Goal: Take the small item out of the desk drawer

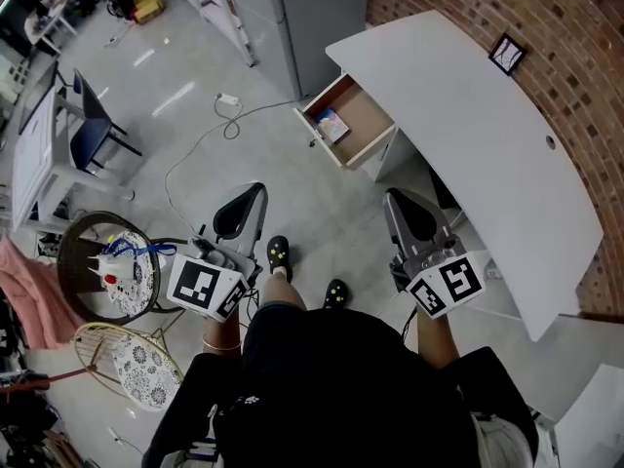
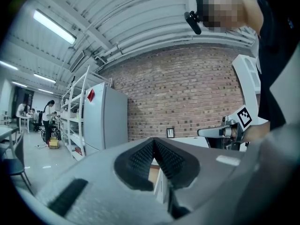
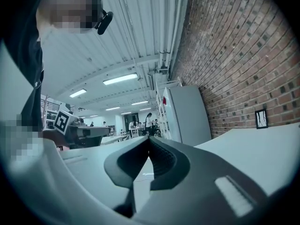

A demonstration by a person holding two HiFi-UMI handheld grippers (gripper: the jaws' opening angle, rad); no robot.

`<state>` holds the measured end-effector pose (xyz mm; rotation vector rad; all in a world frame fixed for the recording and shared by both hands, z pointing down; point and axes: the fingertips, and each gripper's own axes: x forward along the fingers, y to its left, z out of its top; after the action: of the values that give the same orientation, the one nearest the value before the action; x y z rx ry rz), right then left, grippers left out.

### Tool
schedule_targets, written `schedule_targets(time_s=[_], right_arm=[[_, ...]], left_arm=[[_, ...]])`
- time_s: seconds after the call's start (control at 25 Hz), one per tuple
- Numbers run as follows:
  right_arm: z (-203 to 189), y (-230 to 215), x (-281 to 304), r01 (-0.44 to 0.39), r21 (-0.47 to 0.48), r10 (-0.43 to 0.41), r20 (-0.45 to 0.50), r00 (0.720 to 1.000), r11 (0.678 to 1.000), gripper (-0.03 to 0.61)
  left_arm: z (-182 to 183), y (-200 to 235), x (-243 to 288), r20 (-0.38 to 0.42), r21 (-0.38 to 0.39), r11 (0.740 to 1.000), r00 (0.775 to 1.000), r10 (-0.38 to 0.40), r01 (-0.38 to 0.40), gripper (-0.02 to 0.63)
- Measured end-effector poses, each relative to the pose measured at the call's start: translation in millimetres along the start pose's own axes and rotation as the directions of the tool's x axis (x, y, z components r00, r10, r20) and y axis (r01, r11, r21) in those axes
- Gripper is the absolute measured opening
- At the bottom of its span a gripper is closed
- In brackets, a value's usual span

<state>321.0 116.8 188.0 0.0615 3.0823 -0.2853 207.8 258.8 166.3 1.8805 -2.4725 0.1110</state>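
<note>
Jaws: my left gripper (image 1: pixel 244 203) and right gripper (image 1: pixel 405 208) both closed, empty, well short of the drawer (image 1: pixel 366 115) | small item (image 1: pixel 331 123): inside drawer, near its front | probably light, flat; I take one edge.

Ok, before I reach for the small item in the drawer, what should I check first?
1. The light wooden desk drawer is open: ok.
2. The small blue item lies uncovered inside it: ok.
3. The left hand-held gripper is empty: ok.
4. The right hand-held gripper is empty: ok.
5. Jaws apart for a grasp: not ok, both shut.
6. Either hand-held gripper at the drawer: not ok, both are well short of it.
</note>
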Motion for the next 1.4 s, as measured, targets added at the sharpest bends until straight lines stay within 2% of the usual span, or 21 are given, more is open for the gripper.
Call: schedule_targets(time_s=[0.24, 0.48, 0.64, 0.76, 1.12, 1.4], right_arm=[[6, -10, 8, 0.023, -0.019, -0.023, 0.012, 1.0, 1.0, 0.011], [0, -30, 15, 0.136, -0.008, -0.136, -0.005, 0.991, 0.991, 0.011], [-5, -43, 28, 0.205, 0.004, -0.205, -0.011, 0.979, 0.979, 0.011], [-11, -46, 47, 0.248, 0.012, -0.247, -0.018, 0.969, 0.969, 0.011], [-17, -63, 111, 0.322, -0.019, -0.322, -0.049, 0.945, 0.947, 0.011], [-30, -74, 177, 0.337, -0.011, -0.337, -0.086, 0.938, 0.941, 0.012]], left_arm=[[4, 16, 16, 0.021, 0.01, 1.0, 1.0, -0.008, 0.008, -0.002], [-5, 33, 50, 0.014, -0.014, 0.995, 0.995, -0.098, 0.098, -0.002], [-7, 47, 78, 0.006, -0.006, 0.984, 0.984, -0.178, 0.178, -0.002], [-12, 68, 91, -0.007, -0.008, 0.978, 0.978, -0.211, 0.211, -0.002], [-31, 157, 117, -0.011, -0.04, 0.976, 0.977, -0.213, 0.212, -0.002], [-52, 225, 128, -0.044, -0.077, 0.977, 0.978, -0.203, 0.199, -0.002]])
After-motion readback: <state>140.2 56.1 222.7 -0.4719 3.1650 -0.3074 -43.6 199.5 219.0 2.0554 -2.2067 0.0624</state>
